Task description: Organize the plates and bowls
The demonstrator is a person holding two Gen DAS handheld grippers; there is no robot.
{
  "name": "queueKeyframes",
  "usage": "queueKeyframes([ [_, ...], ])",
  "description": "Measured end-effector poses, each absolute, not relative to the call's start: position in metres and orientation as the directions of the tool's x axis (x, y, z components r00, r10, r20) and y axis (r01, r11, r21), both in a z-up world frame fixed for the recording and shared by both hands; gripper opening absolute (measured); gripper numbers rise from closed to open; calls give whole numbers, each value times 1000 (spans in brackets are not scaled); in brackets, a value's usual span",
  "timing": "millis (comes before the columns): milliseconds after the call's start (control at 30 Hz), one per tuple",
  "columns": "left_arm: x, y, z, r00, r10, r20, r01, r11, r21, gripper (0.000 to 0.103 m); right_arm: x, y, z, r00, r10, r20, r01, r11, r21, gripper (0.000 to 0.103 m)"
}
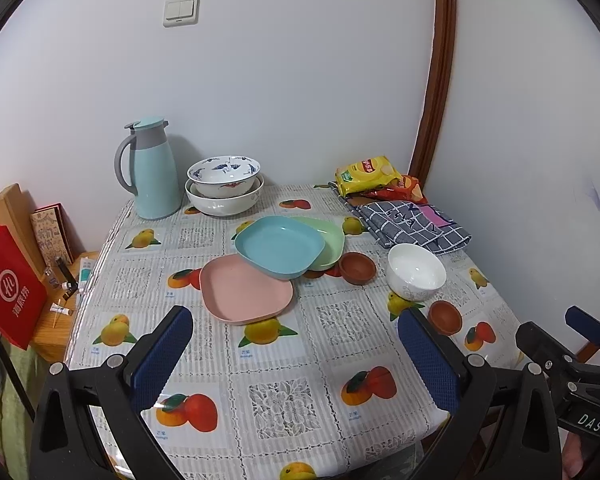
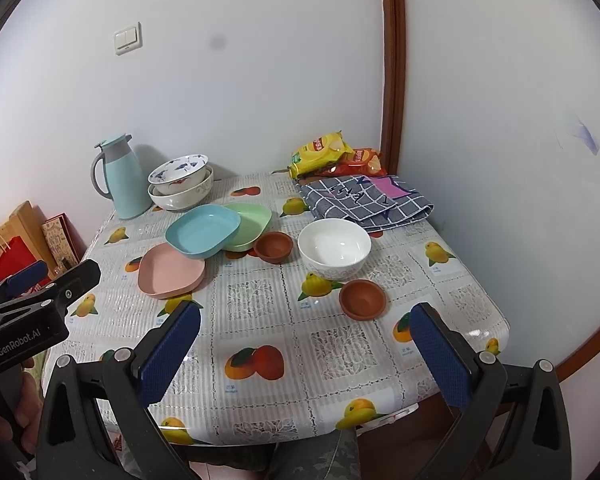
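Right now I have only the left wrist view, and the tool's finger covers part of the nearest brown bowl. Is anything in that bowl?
Observer: No. The right wrist view shows the near brown bowl whole. It is upright, empty, and stands apart from the white bowl.
Reviewer: And the right tool? I see only its edge.
Observer: The right tool is open, with nothing between its fingers, and it looks over the near part of the table.
Reviewer: Any marking on the left tool?
Observer: Yes. From the right wrist view, the side of the left tool reads GenRobot.AI.
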State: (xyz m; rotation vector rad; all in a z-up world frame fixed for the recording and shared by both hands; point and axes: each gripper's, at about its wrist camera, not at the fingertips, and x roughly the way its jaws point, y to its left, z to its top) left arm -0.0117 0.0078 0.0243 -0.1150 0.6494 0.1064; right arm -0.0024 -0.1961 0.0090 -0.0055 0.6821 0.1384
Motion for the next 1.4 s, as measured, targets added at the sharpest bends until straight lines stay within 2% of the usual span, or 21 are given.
queueKeyframes([
  [300,3,22,31,789,61,-611,-136,988,-76,103,14,-185,15,756,147,-638,-155,987,44,103],
  [633,35,52,27,765,83,-639,-171,982,-77,103,62,-179,-1,692,166,-702,-160,984,75,103],
  [833,63,76,12,724,114,-681,-218,974,-69,103,93,-170,-16,650,177,-739,-174,981,82,103],
  [1067,100,99,-9,686,121,-717,-245,967,-71,103,127,-159,-33,642,258,-722,-258,959,113,103],
  [1233,129,110,-28,666,117,-737,-245,967,-67,102,159,-146,-51,621,252,-743,-262,959,106,103],
  [1400,161,120,-48,629,92,-772,-235,969,-76,102,195,-124,-70,604,190,-774,-266,963,28,103],
])
